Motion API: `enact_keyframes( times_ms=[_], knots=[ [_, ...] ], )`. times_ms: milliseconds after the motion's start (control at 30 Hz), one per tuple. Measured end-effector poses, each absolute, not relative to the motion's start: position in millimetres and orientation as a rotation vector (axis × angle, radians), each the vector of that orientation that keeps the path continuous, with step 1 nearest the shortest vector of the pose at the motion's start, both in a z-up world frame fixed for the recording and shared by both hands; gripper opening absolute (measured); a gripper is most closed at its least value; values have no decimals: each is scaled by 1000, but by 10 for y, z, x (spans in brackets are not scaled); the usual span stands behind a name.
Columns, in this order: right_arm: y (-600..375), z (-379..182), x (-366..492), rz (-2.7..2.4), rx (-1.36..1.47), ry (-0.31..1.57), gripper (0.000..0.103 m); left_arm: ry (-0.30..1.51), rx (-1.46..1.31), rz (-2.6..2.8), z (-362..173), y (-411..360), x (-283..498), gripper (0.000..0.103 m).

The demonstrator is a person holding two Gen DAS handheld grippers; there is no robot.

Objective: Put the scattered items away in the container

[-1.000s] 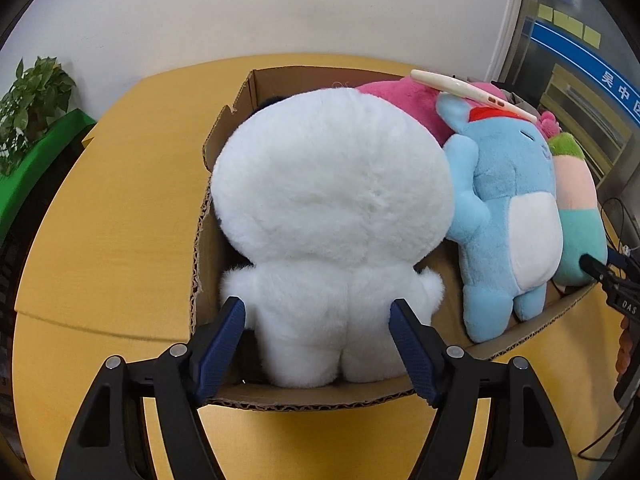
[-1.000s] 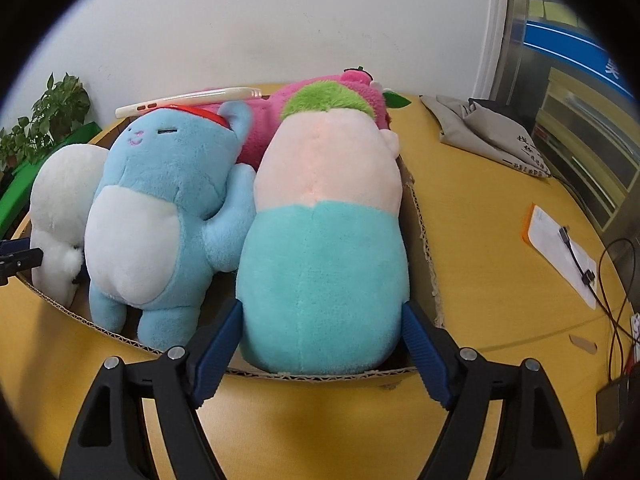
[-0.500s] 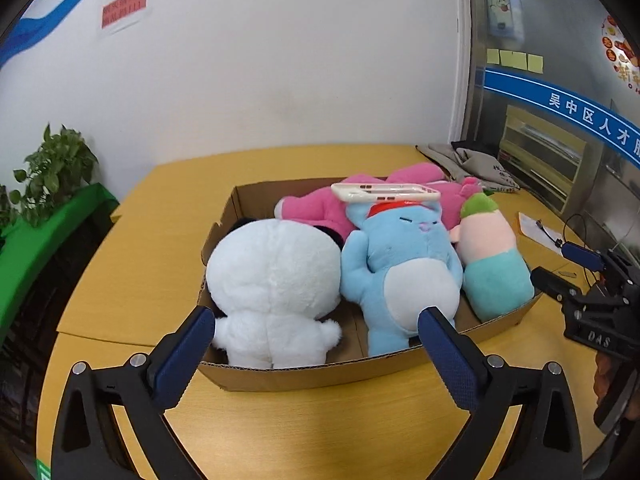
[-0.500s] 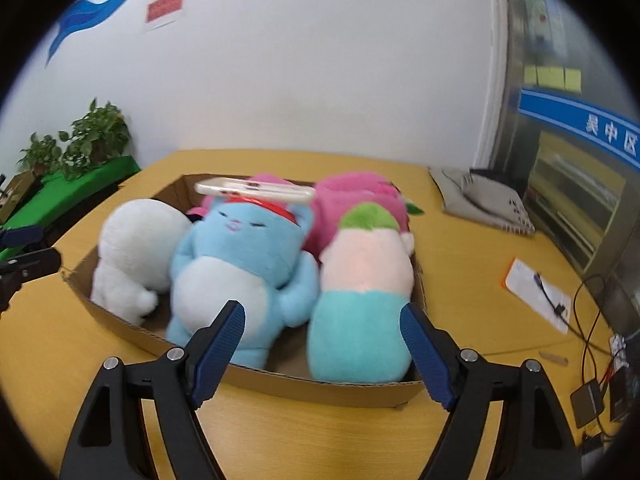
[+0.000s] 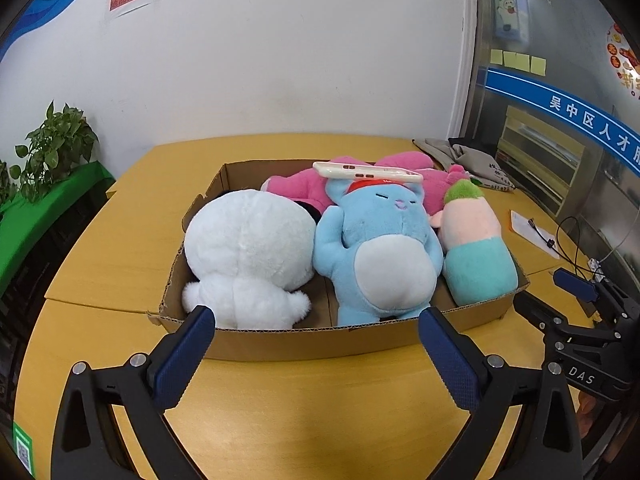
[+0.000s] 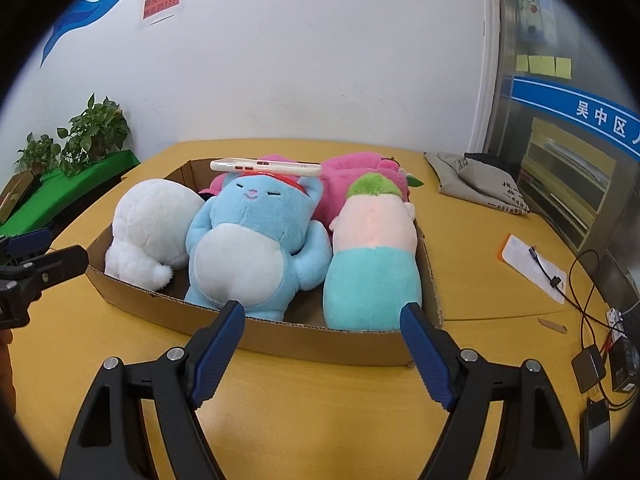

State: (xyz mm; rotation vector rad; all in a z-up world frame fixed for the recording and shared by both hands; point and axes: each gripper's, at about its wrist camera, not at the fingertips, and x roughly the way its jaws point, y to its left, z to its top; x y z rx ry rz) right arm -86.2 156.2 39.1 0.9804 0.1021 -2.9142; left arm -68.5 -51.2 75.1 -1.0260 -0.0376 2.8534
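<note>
Your left gripper (image 5: 316,322) hangs over the table (image 5: 120,240) just short of the box's (image 5: 312,342) near wall, jaws spread to their widest after opening in the last second, with nothing between the pads. Inside the box, from its left end: the white plush (image 5: 248,256) lies against the left wall, straight ahead of your left gripper's left finger; the blue plush (image 5: 380,248) fills the middle, belly up; the teal plush (image 5: 476,256) lies at the right end. Behind them the pink plush (image 5: 304,188) runs along the far wall, and a white phone (image 5: 366,171) rests flat on the blue plush's head. Your right gripper (image 6: 322,322) sits off the box's right end, also just short of the near wall, jaws wide apart and empty, the teal plush straight ahead between the fingers but clear of them.
</note>
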Motion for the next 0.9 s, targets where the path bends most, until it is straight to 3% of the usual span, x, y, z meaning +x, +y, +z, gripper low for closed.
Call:
enact_keyframes(
  times_ms=[900],
  knots=[
    [1507, 240, -916, -2875, 1019, 94, 80, -21, -1081, 2824, 583, -437, -817, 103]
  ],
)
